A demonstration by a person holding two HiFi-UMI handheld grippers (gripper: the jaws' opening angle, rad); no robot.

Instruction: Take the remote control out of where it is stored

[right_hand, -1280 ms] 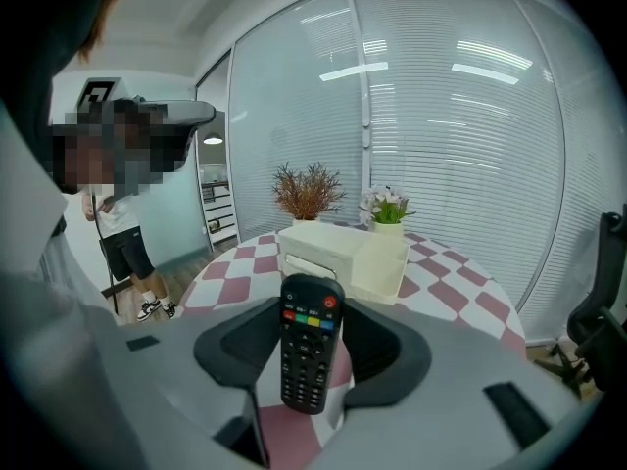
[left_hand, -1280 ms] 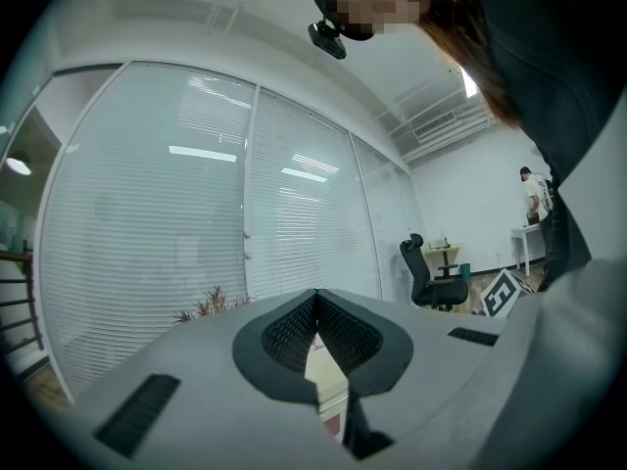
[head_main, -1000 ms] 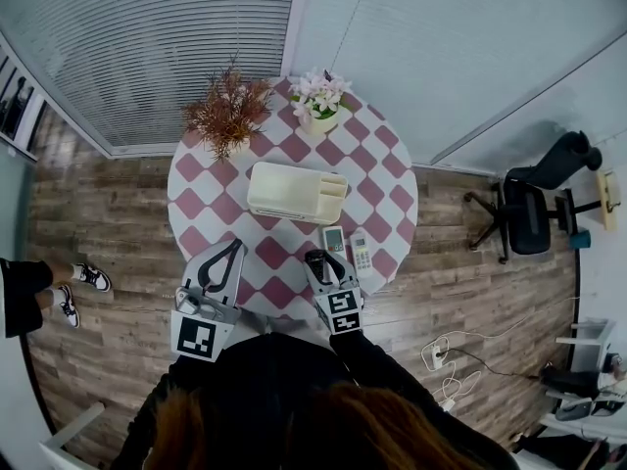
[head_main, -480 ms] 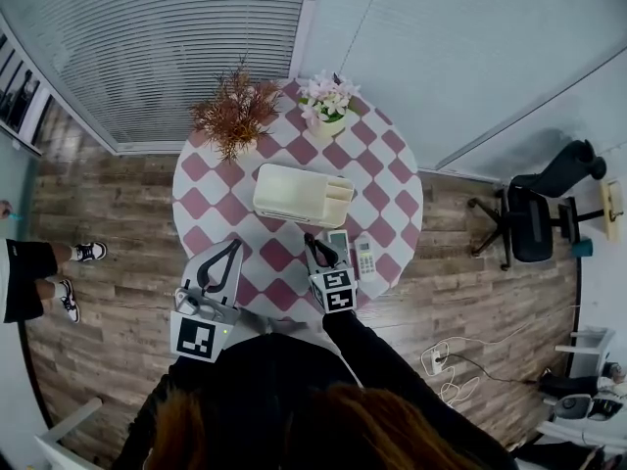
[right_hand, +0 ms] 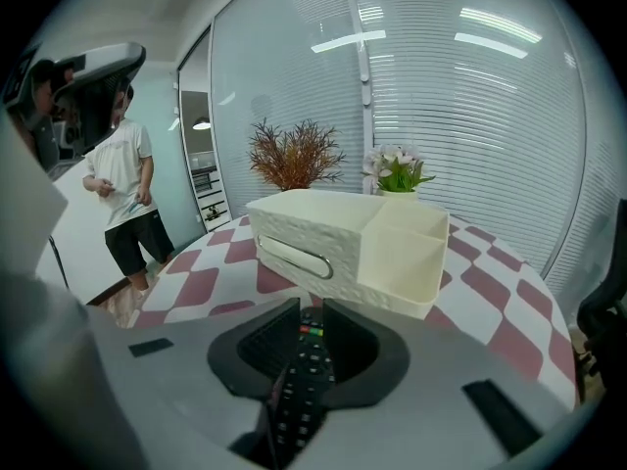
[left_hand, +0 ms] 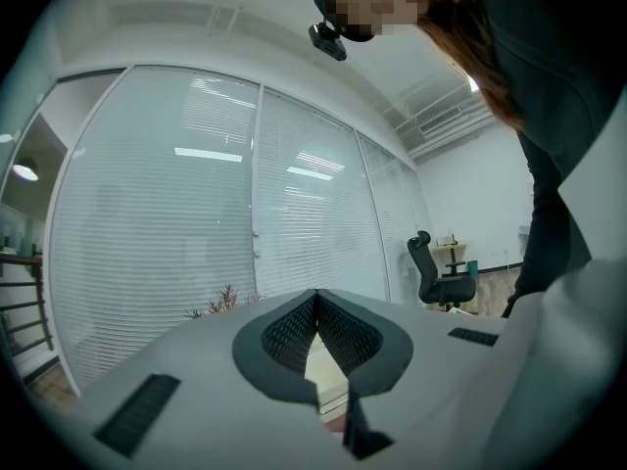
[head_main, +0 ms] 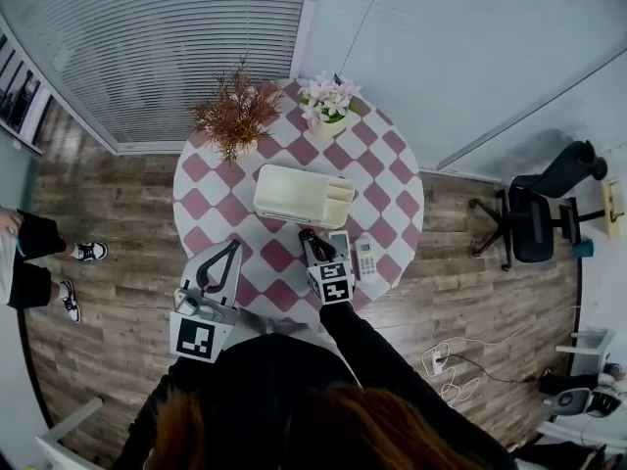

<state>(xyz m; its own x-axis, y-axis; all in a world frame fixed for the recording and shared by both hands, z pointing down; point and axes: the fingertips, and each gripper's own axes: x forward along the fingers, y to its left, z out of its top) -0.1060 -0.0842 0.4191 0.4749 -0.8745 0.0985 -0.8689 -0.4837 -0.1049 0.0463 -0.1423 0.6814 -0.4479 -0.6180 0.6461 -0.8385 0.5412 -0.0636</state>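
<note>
Right gripper view: right tool (right_hand: 312, 306) clenched on a black remote (right_hand: 302, 390). The jaws have just been closing and now pinch its sides. Remote runs lengthways btwn the pads, buttons up, its far end w/ red and green keys about level w/ the tips. Just beyond it sits a cream storage box (right_hand: 333, 238), w/ a handle on the near face and open compartments at the right end. It stands on a round counter (right_hand: 509, 331) in pink-and-white checks. At the far side are a dried plant (right_hand: 294, 155) and a flower pot (right_hand: 397, 174). Head view: two light remotes (head_main: 351, 251) lie side by side on the counter, just right of the right tool. Left tool (left_hand: 316, 294) is at the counter's near-left edge, jaws together, nothing in them. A person (head_main: 29, 262) stands far left and an office chair (head_main: 539, 213) is at right.
</note>
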